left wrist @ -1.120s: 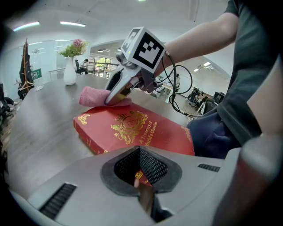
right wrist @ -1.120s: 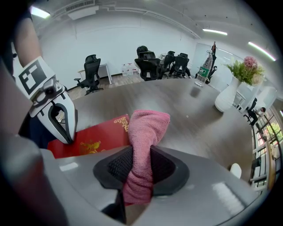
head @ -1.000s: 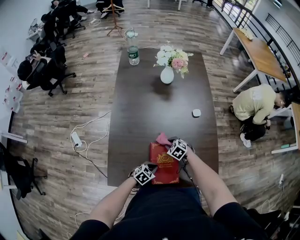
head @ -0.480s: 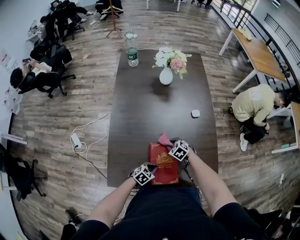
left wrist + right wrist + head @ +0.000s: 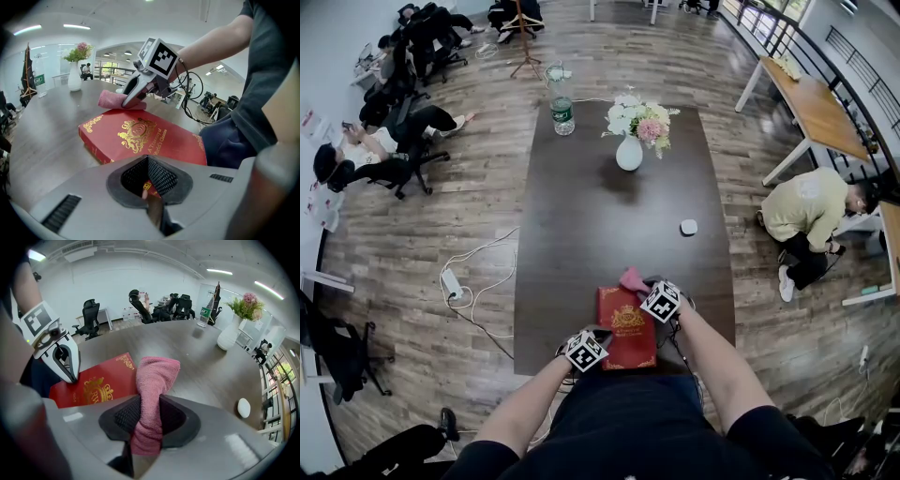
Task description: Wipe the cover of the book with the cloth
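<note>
A red book [image 5: 626,330] with gold print lies flat at the near edge of the dark table [image 5: 581,225]. My left gripper [image 5: 598,337] is shut on the book's near left corner; in the left gripper view a bit of the book [image 5: 140,138] shows between the closed jaws of that gripper [image 5: 147,187]. My right gripper [image 5: 643,286] is shut on a pink cloth [image 5: 630,278], which rests at the book's far right corner. In the right gripper view the cloth [image 5: 154,376] runs up from that gripper [image 5: 149,423] beside the book [image 5: 101,383].
A white vase of flowers [image 5: 630,150] and a water bottle [image 5: 562,108] stand at the table's far end. A small white object [image 5: 688,227] lies to the right. Cables and a power strip [image 5: 452,280] lie on the floor on the left. People sit or crouch around the room.
My right gripper with the cloth has edged slightly to the right at the book's far edge. The left gripper and the book have stayed put.
</note>
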A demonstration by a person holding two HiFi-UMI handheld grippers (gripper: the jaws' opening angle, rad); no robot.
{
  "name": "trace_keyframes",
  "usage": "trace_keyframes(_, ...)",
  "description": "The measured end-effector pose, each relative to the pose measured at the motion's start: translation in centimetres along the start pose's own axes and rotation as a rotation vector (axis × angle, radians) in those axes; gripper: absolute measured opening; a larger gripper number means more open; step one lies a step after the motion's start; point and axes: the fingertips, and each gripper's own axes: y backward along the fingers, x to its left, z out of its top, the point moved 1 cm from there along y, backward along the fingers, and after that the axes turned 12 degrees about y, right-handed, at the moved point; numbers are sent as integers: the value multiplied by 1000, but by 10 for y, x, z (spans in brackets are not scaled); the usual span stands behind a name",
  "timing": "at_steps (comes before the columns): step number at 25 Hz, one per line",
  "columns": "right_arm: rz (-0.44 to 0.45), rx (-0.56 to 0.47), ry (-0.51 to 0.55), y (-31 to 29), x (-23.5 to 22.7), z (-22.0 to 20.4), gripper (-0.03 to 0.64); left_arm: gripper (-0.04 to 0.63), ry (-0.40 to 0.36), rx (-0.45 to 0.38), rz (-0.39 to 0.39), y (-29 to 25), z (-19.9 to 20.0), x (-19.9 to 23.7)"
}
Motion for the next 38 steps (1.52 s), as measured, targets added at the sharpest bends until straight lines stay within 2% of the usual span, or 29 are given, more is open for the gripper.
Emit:
trace_keyframes(20,-25,19,-46,10,-1,-18,110,-5,-13,-4,7,2,-1,1)
trace_keyframes(38,-64,119,-63,24,-8,-39,112,-5,-1,-3,15,4,2,2)
